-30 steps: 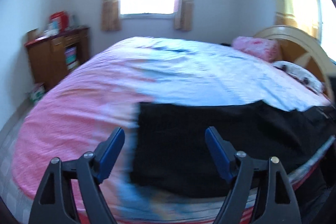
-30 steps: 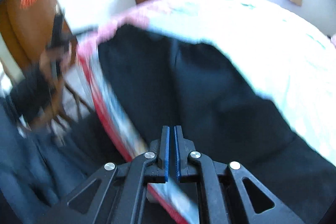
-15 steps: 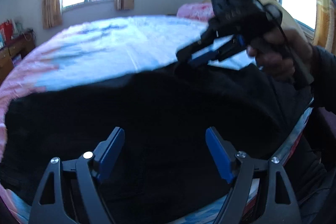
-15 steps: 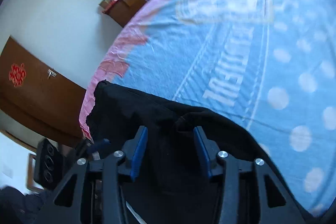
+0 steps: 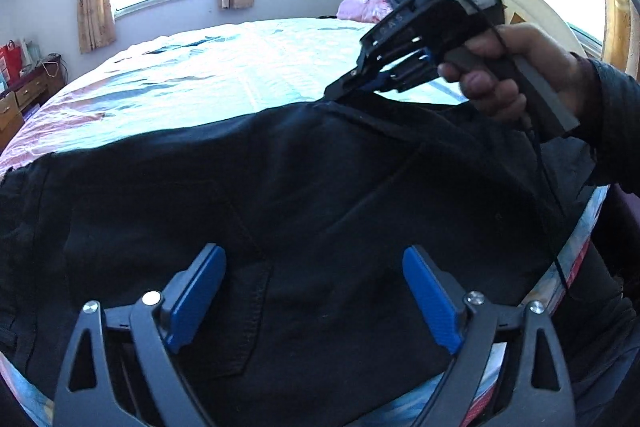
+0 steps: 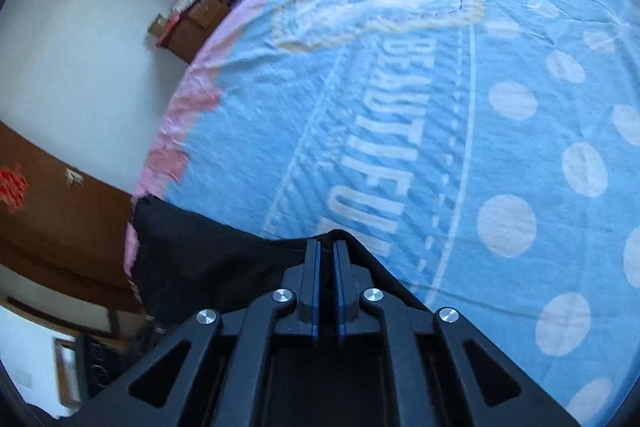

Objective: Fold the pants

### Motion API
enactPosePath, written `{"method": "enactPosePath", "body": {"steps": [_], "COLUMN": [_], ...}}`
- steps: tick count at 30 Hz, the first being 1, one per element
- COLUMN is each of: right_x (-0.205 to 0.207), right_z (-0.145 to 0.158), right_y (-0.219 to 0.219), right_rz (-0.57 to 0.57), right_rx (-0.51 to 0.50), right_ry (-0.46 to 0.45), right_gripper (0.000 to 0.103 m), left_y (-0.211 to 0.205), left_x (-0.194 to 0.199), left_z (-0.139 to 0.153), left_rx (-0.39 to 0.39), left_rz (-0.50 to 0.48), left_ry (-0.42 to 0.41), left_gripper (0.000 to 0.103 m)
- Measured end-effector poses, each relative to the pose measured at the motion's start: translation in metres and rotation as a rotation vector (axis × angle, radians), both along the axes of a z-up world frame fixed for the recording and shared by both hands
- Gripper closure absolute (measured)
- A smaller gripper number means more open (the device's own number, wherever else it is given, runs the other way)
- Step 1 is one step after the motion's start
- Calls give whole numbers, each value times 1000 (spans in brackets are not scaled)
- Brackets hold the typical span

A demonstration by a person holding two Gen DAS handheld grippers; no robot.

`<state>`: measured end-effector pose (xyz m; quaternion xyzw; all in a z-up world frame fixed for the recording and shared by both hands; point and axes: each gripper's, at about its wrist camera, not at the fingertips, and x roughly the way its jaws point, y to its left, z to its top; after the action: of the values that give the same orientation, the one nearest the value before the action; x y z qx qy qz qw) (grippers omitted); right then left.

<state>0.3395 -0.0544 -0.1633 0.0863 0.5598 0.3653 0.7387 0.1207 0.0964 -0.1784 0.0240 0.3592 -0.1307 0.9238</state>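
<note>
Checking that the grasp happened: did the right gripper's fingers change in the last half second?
Yes. The right gripper has closed onto the black pants edge, lying on the blue bedsheet; earlier its fingers stood apart.

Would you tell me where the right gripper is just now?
In the left wrist view, the right gripper is upper right, pinching the far edge of the pants on the bed.

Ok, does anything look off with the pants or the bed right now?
Nothing damaged or spilled. The pants lie along the near edge of the bed, with one end hanging a little past the side. The right gripper pinches their far edge into a raised peak; the left gripper is open above them.
</note>
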Motion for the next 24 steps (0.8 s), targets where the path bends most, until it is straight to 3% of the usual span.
{"method": "enactPosePath", "body": {"steps": [1, 3, 7, 10, 14, 17, 20, 24], "right_x": [-3, -17, -65, -110, -174, -220, -245, -254], "right_z": [4, 21, 66, 86, 101, 101, 92, 83], "right_y": [-4, -22, -106, -190, -322, -418, -479, -503], "right_rz": [-9, -34, -133, -265, -586, -852, -1012, -1067], "right_rx": [3, 25, 77, 42, -47, -48, -11, 24], "right_ry": [-9, -47, -134, -182, -212, -186, -153, -168], "right_gripper": [77, 64, 64, 60, 60, 60, 60, 60], "left_y": [0, 4, -11, -49, -103, -155, -196, -251], "left_x": [-1, -6, -17, -14, -10, -2, 2, 6], "left_z": [3, 12, 36, 45, 46, 44, 45, 43], "left_rx": [-9, -41, -65, -74, -72, -71, -46, 8], "left_rz": [11, 31, -11, -123, -267, -368, -420, -489], "left_ry": [1, -13, -74, -72, -72, -44, -29, -18], "left_gripper": [10, 10, 10, 10, 10, 11, 12, 18]}}
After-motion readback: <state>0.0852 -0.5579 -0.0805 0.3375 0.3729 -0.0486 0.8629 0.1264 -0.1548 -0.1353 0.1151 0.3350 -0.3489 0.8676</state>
